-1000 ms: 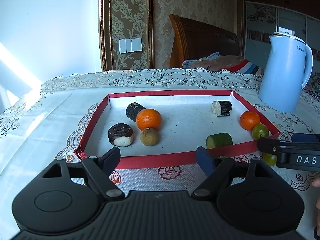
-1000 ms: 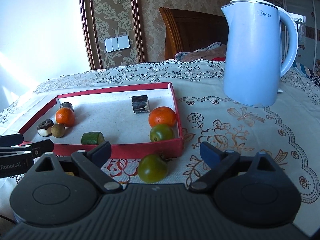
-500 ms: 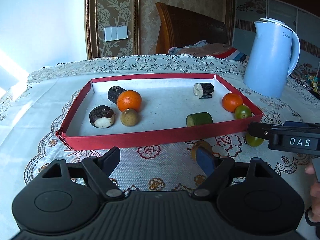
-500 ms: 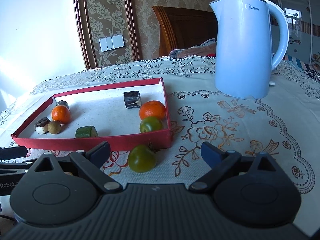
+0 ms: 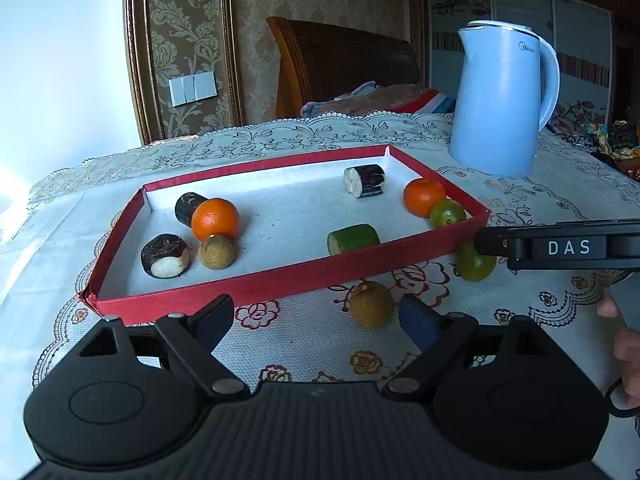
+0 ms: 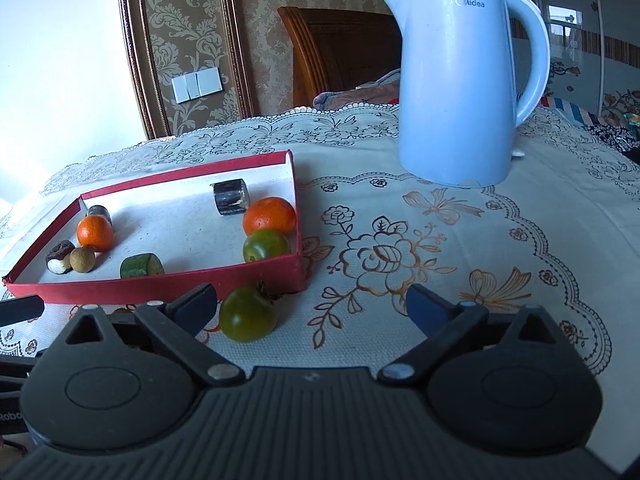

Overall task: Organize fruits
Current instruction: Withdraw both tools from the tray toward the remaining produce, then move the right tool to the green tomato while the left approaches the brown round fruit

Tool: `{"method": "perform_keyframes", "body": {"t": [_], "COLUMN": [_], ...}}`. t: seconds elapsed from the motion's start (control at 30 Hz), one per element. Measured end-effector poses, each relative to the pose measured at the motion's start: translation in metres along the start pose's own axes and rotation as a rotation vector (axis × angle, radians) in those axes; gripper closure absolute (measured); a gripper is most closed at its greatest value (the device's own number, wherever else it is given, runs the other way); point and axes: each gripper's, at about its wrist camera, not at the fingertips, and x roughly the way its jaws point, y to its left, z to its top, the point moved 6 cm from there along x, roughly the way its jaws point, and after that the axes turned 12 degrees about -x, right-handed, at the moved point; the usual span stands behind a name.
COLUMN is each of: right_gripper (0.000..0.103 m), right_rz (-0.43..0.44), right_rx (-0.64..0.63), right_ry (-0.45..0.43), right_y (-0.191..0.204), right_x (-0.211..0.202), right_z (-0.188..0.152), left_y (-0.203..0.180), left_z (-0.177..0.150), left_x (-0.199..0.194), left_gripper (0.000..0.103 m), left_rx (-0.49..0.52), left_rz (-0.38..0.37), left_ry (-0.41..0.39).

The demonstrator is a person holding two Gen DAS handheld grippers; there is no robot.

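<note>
Now, in the left wrist view, the red tray [image 5: 280, 280] sits further from the camera and more skewed than a second ago, and a brown fruit [image 5: 371, 304] on the lace cloth [image 5: 304, 340], hidden before, shows just beside the left gripper's [image 5: 316, 316] right finger. That gripper's jaws are opening, wider than before, with nothing pressed between them; the brown fruit lies near the inner side of the right finger, apart from the left one. Counted here: two oranges in the tray, one at the left [image 5: 215, 219] and one at the right [image 5: 424, 197]; three dark cut pieces with pale ends [image 5: 165, 255]; one green cut piece [image 5: 353, 238]; one brown fruit inside the tray [image 5: 216, 251]; one green fruit inside [image 5: 447, 213]; and one green fruit outside [image 5: 475, 261], half behind the right gripper's [image 5: 560, 246] black arm. One blue kettle [image 5: 500, 100] stands past the tray. In the right wrist view, the kettle [image 6: 460, 88] and tray [image 6: 160, 280] look larger and nearer than before. The right gripper [image 6: 312, 308] is likewise opening, released, its pads not touching the green fruit [image 6: 247, 314] that lies on the cloth between them, close to the left finger and just outside the tray's near wall. Inside the tray the count matches: two oranges, three dark pieces, one green piece, one brown fruit, one green fruit.
</note>
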Motion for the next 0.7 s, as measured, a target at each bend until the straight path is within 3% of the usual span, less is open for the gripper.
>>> {"method": "perform_keyframes", "body": {"t": [0.37, 0.53, 0.7], "right_gripper": [0.002, 0.002, 0.002], "right_rz": [0.006, 0.013, 0.011], "right_rx": [0.028, -0.005, -0.064], "right_ry": [0.013, 0.023, 0.032], "right_y": [-0.005, 0.001, 0.012], "right_x": [0.003, 0.004, 0.006], "right_z": [-0.001, -0.002, -0.003], "left_y": [-0.017, 0.016, 0.04], "left_z": [-0.001, 0.001, 0.003], "left_x": [0.035, 0.039, 0.036], "left_gripper": [0.012, 0.012, 0.012], "left_rx": [0.059, -0.103, -0.171], "left_rz": [0.119, 0.113, 0.188], "left_ry": [0.068, 0.106, 0.089]}}
